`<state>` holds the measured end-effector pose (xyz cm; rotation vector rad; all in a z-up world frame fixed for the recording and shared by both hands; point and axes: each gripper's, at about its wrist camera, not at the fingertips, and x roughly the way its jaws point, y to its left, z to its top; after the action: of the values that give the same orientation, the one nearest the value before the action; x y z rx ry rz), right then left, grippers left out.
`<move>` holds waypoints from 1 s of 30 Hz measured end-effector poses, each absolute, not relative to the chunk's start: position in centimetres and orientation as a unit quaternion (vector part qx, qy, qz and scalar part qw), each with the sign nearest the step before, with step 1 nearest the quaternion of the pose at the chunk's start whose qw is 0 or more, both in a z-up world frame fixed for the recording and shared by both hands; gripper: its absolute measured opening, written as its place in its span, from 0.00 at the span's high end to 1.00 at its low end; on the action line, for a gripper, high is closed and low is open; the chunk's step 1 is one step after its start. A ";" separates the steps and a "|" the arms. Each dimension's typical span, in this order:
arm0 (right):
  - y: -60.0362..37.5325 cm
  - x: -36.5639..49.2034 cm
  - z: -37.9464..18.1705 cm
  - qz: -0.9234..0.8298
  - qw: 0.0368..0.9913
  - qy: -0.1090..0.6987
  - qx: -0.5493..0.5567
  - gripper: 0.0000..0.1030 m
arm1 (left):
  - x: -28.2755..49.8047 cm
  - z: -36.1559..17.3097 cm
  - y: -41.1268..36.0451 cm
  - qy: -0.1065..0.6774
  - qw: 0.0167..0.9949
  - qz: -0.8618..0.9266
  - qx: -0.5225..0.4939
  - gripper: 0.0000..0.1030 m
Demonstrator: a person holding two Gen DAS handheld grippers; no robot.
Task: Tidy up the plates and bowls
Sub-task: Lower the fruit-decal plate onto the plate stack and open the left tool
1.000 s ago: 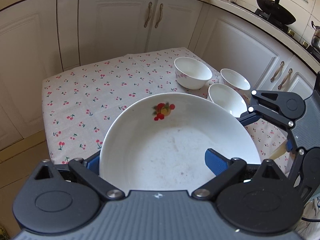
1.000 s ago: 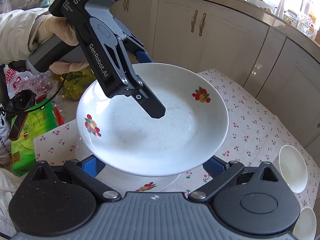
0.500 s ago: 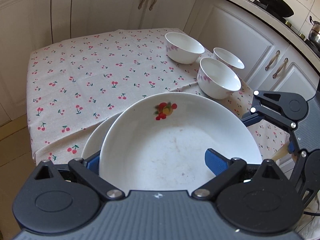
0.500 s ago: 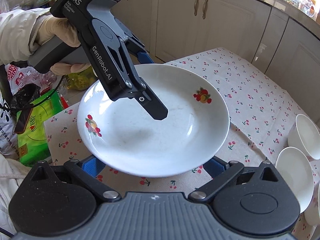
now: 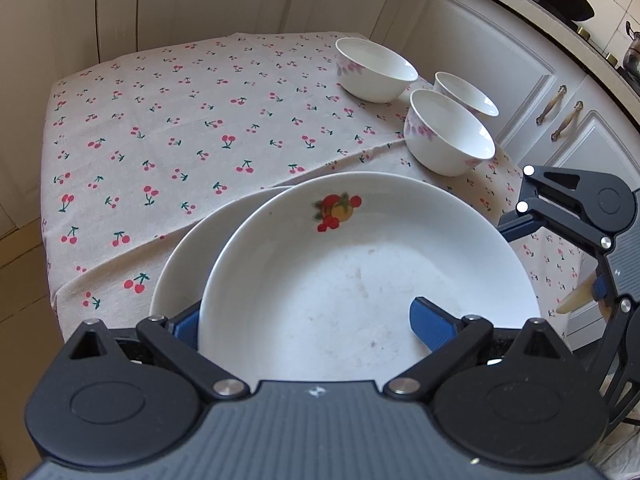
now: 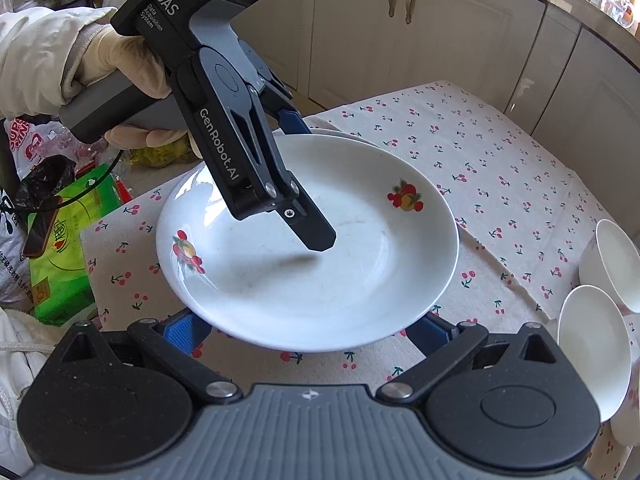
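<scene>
At the left, a gloved hand (image 6: 132,68) holds the left gripper (image 6: 310,184), clenched on the rim of a white plate (image 5: 360,280) with fruit motifs — one finger lies over the plate's inner face, the other under its rim. This plate is empty, shows faint smudges, and sits partly over a second white plate (image 5: 188,256) lying on the cherry-print tablecloth (image 5: 160,140). The right gripper (image 6: 308,328) stands released, its blue pads to either side of the plate's near edge, and further right three empty white bowls (image 5: 450,136) stand close together on the cloth — well apart from the plates.
</scene>
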<state>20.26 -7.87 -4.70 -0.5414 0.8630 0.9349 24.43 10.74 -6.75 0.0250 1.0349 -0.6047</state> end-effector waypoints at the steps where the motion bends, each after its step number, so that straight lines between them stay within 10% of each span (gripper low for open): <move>1: -7.8 20.3 -4.8 0.431 0.770 0.399 -0.250 0.00 | 24.5 -6.8 10.7 0.488 0.825 -0.283 0.014 0.03; 30: -8.0 20.4 -4.4 0.440 0.766 0.402 -0.241 0.00 | 25.0 -5.8 10.4 0.539 0.790 -0.280 0.086 0.03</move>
<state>20.42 -7.96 -4.36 -0.5226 0.8731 0.9552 25.04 10.40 -5.80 0.1849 1.1603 -0.6038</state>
